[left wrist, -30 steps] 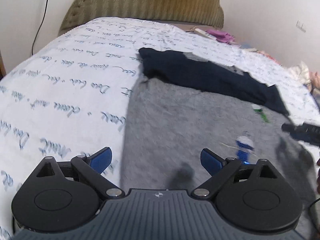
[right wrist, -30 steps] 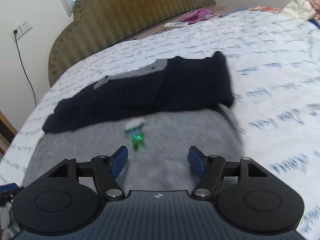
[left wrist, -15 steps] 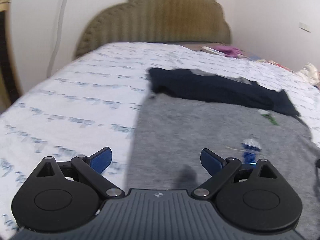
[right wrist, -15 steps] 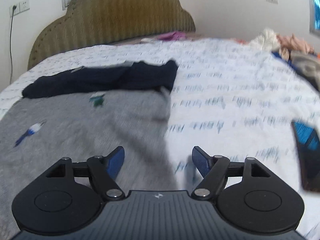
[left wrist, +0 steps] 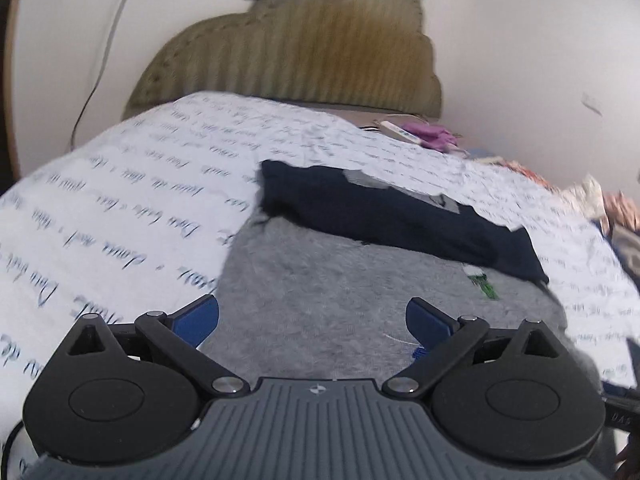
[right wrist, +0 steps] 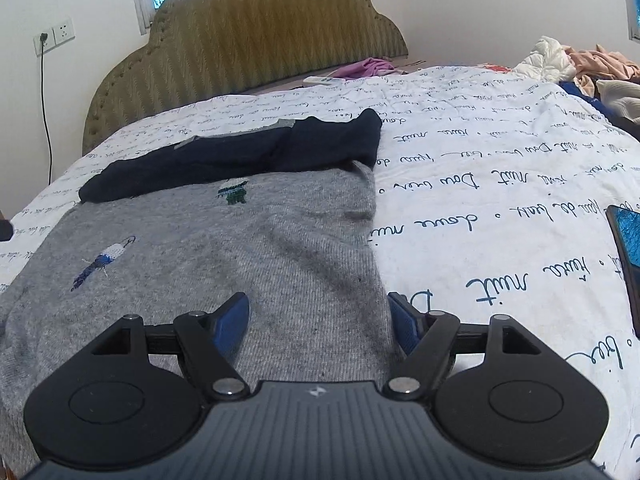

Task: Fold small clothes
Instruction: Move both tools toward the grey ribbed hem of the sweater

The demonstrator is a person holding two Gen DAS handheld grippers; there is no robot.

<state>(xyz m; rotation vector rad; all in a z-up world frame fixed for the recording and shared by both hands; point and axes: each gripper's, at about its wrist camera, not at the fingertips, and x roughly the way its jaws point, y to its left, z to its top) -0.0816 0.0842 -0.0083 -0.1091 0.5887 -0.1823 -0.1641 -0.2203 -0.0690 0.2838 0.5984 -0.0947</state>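
Grey sweater [right wrist: 224, 264] lies flat on the bed [right wrist: 500, 184], navy fold [right wrist: 240, 160] across its far end, touching and overlapping the top edge. Fold shows a grey strip [right wrist: 236, 136] on top; can't tell if it's a collar or a separate layer.

Left gripper [left wrist: 312, 320]: fingers wide apart and opening, nothing between the pads. It hangs over the sweater's near left part; left pad [left wrist: 196, 320] sits over the sweater/sheet boundary, contact not readable. Whole left view is motion-blurred, so sheet lettering and knit detail are smeared. Blue motif [left wrist: 418, 354] is mostly hidden behind the right finger linkage; green motif [left wrist: 482, 282] is partly tucked under the navy edge.

Right gripper [right wrist: 320, 320]: fingers apart, straddling the sweater's right edge. Left pad [right wrist: 234, 322] is over grey knit, right pad [right wrist: 404, 326] is over the sheet just past the hem. Pads aren't pressing anything I can see. Near hem is cut off by the gripper body in both views.

Right view is sharp: both motifs are visible, blue [right wrist: 102, 262] and green [right wrist: 234, 192].

Dark phone [right wrist: 628, 256] is on the sheet to the right, clipped by the frame edge. Clothes pile [right wrist: 576, 68] far right is partly out of frame. Purple item [right wrist: 368, 66] and a white remote [right wrist: 322, 79] lie by the headboard [right wrist: 248, 32], too small for detail. Sweater's left sleeve area runs out of frame.
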